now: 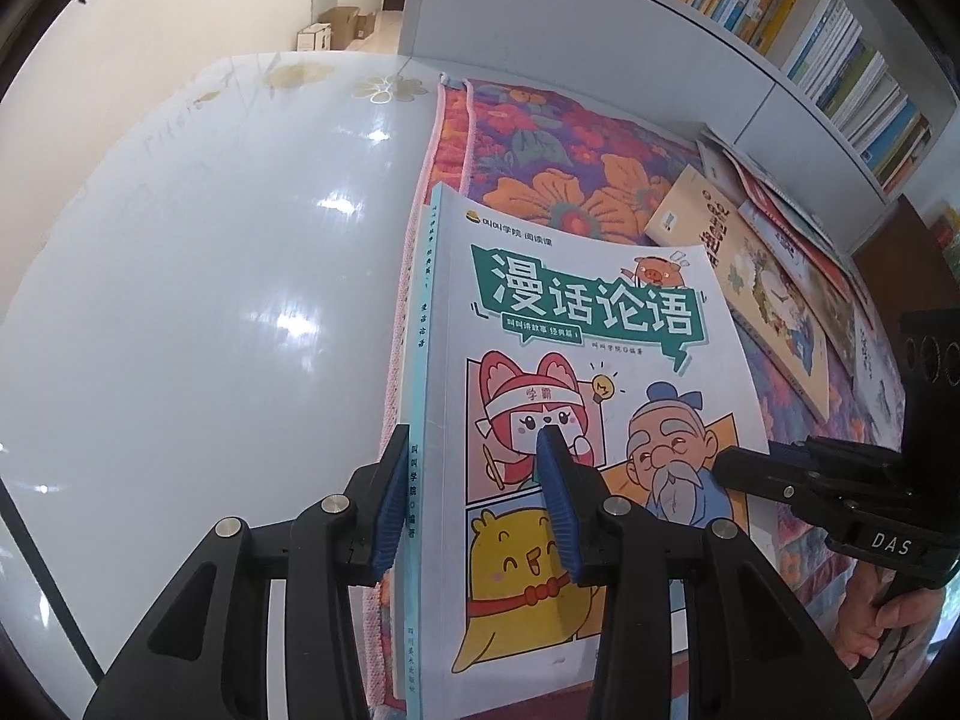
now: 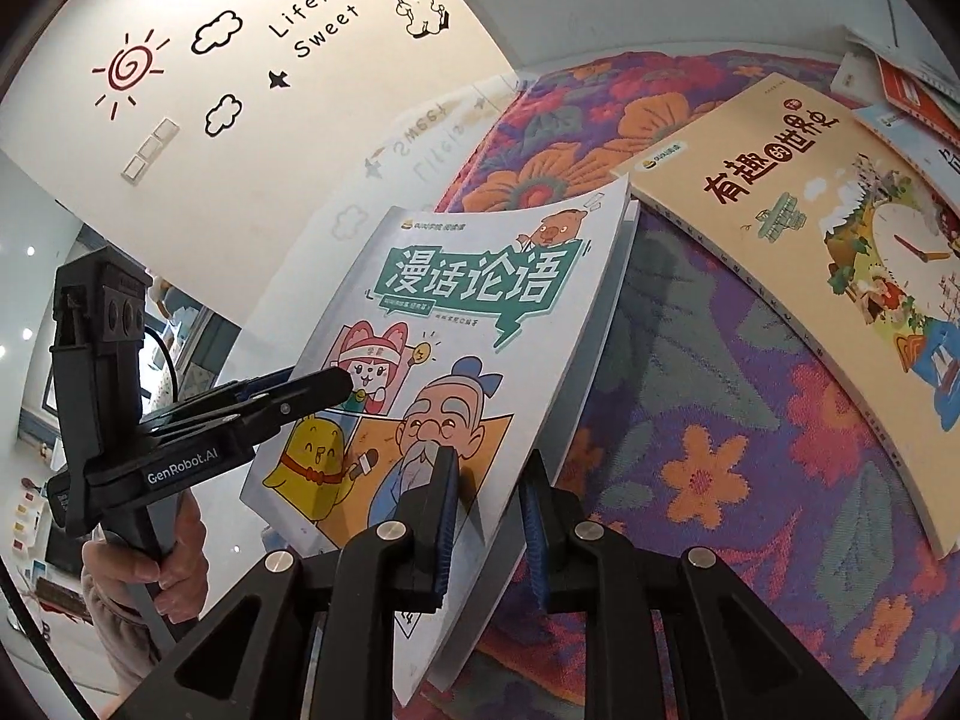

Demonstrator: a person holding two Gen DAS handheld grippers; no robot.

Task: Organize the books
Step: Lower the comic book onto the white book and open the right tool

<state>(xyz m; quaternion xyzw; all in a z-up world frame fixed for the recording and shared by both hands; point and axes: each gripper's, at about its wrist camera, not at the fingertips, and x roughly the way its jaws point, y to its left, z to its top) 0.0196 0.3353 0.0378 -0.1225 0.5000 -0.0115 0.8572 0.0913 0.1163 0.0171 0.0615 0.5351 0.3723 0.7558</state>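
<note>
Left wrist view: left gripper [image 1: 474, 498] clamps comic book [image 1: 576, 420] at spine.
Right gripper [image 2: 486, 516]: clamps opposite edge.
Remaining: loose books [image 1: 774, 276] unshelved.

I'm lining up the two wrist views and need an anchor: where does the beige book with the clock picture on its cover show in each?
Left wrist view: the beige clock book lies at right of centre on the floral cloth, beyond the comic book.
Right wrist view: the beige clock book fills the upper right, flat on the floral cloth.
Shared landmark: the comic book's green title banner.
</note>
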